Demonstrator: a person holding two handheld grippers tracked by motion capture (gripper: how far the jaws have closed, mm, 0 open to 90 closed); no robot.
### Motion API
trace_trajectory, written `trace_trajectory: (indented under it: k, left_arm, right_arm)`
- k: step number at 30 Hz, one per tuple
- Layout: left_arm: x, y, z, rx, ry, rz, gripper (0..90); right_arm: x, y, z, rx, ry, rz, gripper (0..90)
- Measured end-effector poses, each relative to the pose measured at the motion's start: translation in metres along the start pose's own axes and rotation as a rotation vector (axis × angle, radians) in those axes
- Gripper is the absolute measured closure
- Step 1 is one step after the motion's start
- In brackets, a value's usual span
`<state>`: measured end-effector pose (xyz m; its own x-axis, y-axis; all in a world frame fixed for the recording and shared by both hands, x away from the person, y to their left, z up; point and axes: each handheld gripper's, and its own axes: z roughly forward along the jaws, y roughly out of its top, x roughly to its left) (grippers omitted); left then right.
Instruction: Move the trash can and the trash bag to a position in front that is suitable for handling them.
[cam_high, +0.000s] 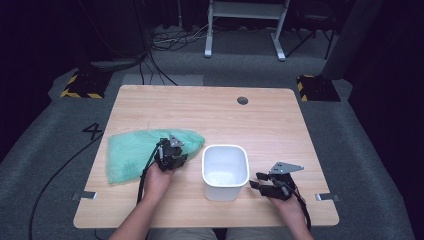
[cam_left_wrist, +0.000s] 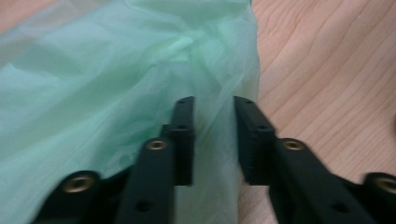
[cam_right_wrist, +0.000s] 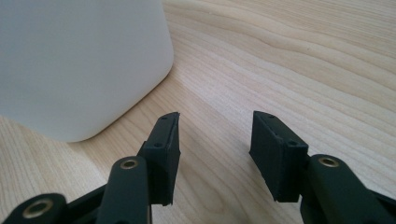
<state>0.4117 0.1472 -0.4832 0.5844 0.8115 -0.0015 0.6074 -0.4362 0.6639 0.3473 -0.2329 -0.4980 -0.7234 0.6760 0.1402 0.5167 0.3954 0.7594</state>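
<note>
A thin green plastic bag (cam_high: 135, 155) lies flattened on the left half of the wooden table (cam_high: 200, 110). My left gripper (cam_high: 172, 148) rests over the bag's right end, held by a hand. In the left gripper view its jaws (cam_left_wrist: 214, 105) stand a little apart, with a ridge of the bag's film (cam_left_wrist: 93, 84) between them, and the pads do not visibly press it. A white, empty, square-mouthed bin (cam_high: 225, 192) stands upright at the table's front middle. My right gripper (cam_high: 256, 181) sits just right of the bin, pointing at it. Its jaws (cam_right_wrist: 215, 116) are open over bare wood, beside the bin's wall (cam_right_wrist: 70, 60).
A dark round cable hole (cam_high: 242, 100) sits near the table's far edge. Cables trail from both grippers toward the front edge. Beyond the table is grey floor with cords, yellow-black striped blocks and a white frame's legs (cam_high: 245, 30).
</note>
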Motion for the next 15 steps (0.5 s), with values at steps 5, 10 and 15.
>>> trace_trajectory:
  k: [5, 10, 15]
  left_arm:
    - [-0.002, -0.011, -0.006, 0.026, -0.005, 0.01, 89.6]
    - [-0.005, -0.024, -0.025, 0.028, 0.004, 0.044, 89.7]
    - [-0.005, -0.045, -0.051, 0.007, 0.007, 0.038, 89.6]
  right_arm:
    - [0.0, 0.0, 0.001, 0.001, 0.006, 0.004, 52.6]
    - [0.003, 0.004, 0.005, 0.002, 0.017, -0.013, 52.6]
    - [0.003, 0.007, 0.01, 0.005, 0.025, -0.021, 52.6]
